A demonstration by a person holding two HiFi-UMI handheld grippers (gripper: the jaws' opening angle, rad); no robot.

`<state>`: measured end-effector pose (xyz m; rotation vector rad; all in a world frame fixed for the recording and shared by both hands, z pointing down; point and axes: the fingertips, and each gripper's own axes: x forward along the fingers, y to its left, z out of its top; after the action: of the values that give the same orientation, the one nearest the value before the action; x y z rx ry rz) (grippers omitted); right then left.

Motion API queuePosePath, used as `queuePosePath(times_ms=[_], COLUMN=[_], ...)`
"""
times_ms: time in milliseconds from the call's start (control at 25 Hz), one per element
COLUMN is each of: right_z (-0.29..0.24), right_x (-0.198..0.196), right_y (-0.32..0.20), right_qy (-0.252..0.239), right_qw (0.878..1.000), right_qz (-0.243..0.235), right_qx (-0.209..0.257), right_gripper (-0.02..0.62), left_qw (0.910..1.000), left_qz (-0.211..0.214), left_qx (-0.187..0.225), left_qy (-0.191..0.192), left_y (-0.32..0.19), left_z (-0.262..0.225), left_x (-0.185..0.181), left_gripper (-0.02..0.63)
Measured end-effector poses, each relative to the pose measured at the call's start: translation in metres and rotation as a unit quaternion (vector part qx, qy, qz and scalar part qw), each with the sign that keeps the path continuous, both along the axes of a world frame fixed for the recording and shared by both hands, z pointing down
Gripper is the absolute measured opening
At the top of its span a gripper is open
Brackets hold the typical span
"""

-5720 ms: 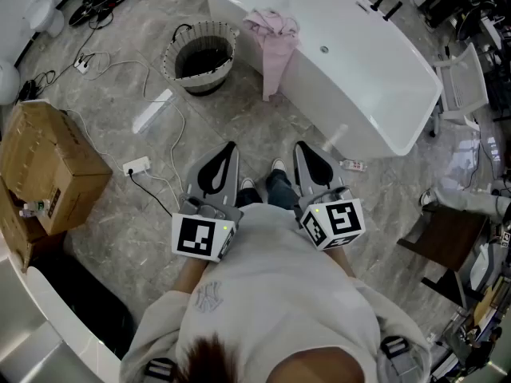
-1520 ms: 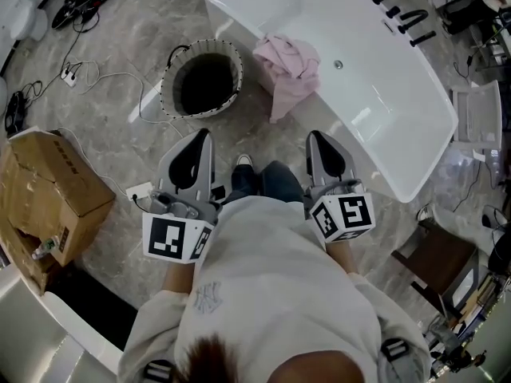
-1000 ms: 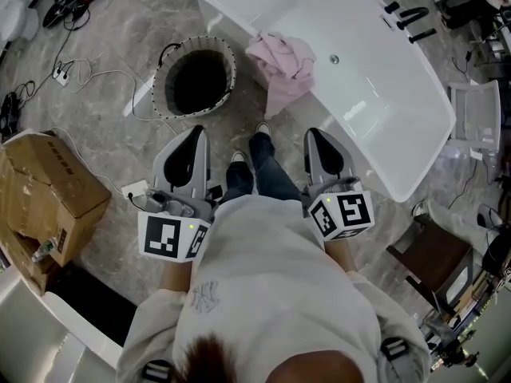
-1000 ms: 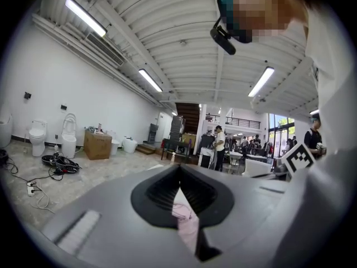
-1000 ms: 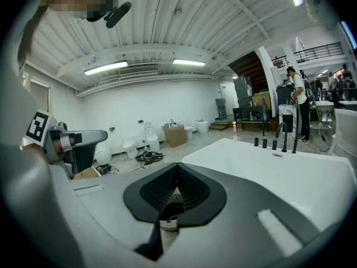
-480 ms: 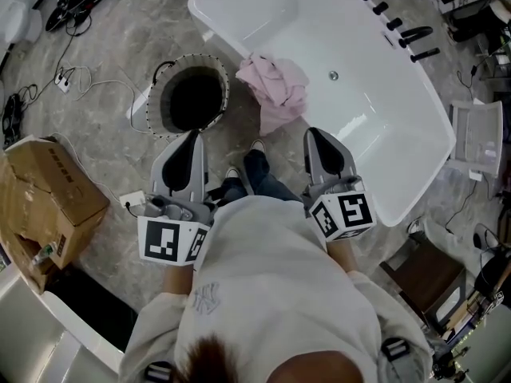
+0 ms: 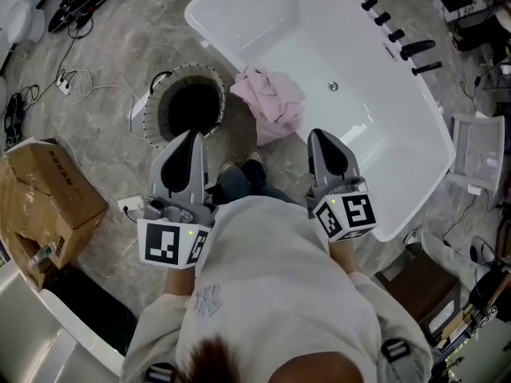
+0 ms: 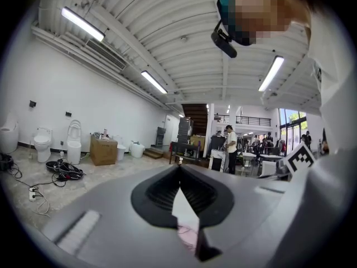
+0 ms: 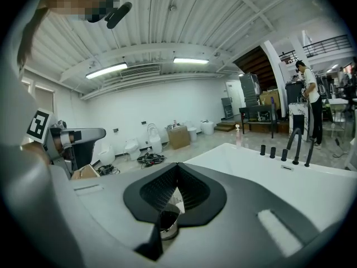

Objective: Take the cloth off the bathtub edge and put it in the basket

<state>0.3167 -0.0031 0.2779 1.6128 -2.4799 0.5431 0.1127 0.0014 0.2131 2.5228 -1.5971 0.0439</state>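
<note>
Bathtub [image 7: 303,30] nearer than before, cloth [image 7: 269,102] on edge

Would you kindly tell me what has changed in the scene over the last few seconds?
The person has stepped closer to the bathtub, so the pink cloth and the basket now lie just ahead of the left gripper and right gripper. Nothing was grasped or released. Unchanged: cloth draped over the tub edge, basket beside the tub, both grippers shut and empty.

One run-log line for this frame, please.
stage: before grasp | pink cloth: draped on white bathtub edge, untouched | round woven basket: on floor beside tub | left gripper: shut, empty | right gripper: shut, empty
</note>
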Motion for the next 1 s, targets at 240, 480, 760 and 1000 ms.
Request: queuePosePath(times_ms=[240, 480, 760, 1000], right_z=[-0.001, -0.013, -0.025, -0.024], right_x=[-0.007, -0.017, -0.039, -0.046], right_y=[-0.009, -0.020, -0.028, -0.030], right_qy=[-0.006, -0.008, -0.010, -0.009], right_qw=[1.000, 1.000, 1.000, 1.000], right_qz=[0.005, 0.018, 0.016, 0.019], right_qx=[0.002, 0.009, 0.020, 0.021], right_gripper=[0.000, 0.000, 0.000, 0.000], left_qw=[0.9999, 0.9994, 0.9990, 0.9984], left_qz=[0.004, 0.022, 0.030, 0.042], left_qx=[0.011, 0.027, 0.032, 0.036], left_qy=[0.001, 0.002, 0.005, 0.009], left_y=[-0.012, -0.026, -0.036, -0.041], left_z=[-0.007, -0.021, -0.027, -0.026], left_x=[-0.006, -0.014, -0.031, -0.031], left_gripper=[0.013, 0.014, 0.014, 0.014])
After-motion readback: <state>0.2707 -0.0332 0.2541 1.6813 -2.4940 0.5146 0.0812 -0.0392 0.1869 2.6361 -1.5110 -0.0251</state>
